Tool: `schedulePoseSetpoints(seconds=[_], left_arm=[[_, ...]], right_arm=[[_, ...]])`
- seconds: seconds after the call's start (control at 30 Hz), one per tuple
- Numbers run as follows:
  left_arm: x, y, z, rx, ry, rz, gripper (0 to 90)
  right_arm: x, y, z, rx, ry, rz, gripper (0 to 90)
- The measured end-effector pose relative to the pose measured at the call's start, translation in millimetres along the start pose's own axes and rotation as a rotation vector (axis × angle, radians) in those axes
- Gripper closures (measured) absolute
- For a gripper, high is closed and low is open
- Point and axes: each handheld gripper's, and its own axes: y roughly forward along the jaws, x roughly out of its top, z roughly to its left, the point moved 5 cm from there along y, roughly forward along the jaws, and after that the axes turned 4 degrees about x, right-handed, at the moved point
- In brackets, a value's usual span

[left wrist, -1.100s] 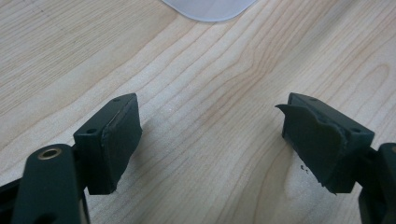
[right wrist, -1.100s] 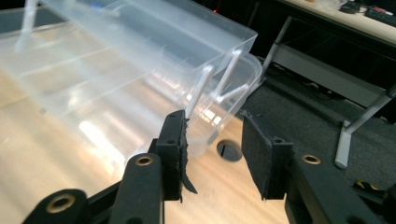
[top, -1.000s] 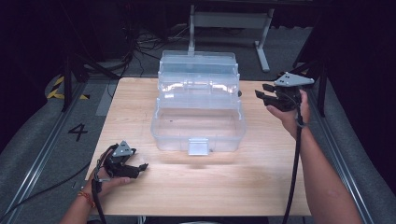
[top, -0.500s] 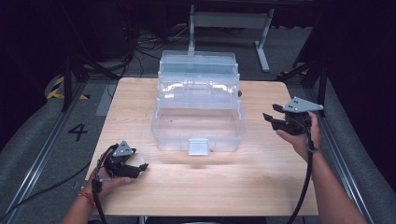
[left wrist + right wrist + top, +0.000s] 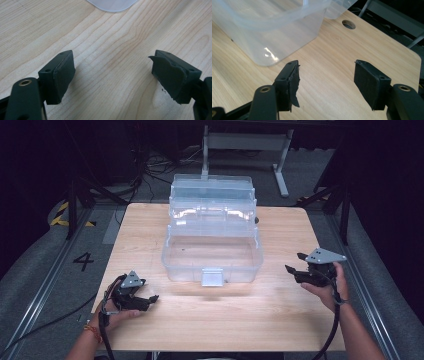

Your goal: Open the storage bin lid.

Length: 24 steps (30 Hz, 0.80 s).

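The clear plastic toolbox (image 5: 212,242) is sitting open in the middle of the wooden table (image 5: 280,320), its lid thrown back toward the far edge and its white latch (image 5: 212,276) facing the person. Everything else is placing itself around that box.

To the box's front left, near the table's near corner, the left gripper (image 5: 150,299) is resting low on the wood in the person's left hand (image 5: 117,312), well apart from the box. In the left gripper view its two black pads (image 5: 63,75) are standing wide apart with nothing but bare wood grain between them, and a rounded corner of the box (image 5: 112,5) is peeking in at the top edge.

Over on the box's right side, the right gripper (image 5: 294,264) is hovering in the right hand (image 5: 327,287), jaws pointing at the box's right wall, near it but not touching. Its jaws have just been opening, and the right gripper view is showing them parted with nothing between the pads (image 5: 293,82), only table. The box's clear wall (image 5: 269,37) is looming just ahead to the left, and a round cable hole (image 5: 348,24) in the tabletop is showing beyond the box's corner.
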Motion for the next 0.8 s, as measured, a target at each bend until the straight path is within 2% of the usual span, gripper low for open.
schedulePoseSetpoints(seconds=[0.3,0.43,0.6,0.8], left_arm=[[-0.3,-0.5,-0.3,0.002,-0.004,0.006,19.2],[0.0,-0.1,0.0,0.002,-0.002,0.001,19.2],[0.0,0.0,-0.1,0.0,-0.003,0.001,19.0],[0.0,-0.2,-0.1,0.002,-0.002,0.004,18.9]], right_arm=[[-42.0,-1.7,0.5,-0.016,0.071,0.038,32.3],[-62.4,-3.8,4.5,0.04,0.127,0.039,30.4],[-88.7,-3.2,4.8,0.022,0.162,0.081,26.3],[-108.8,-0.4,4.1,0.02,0.226,0.085,23.1]])
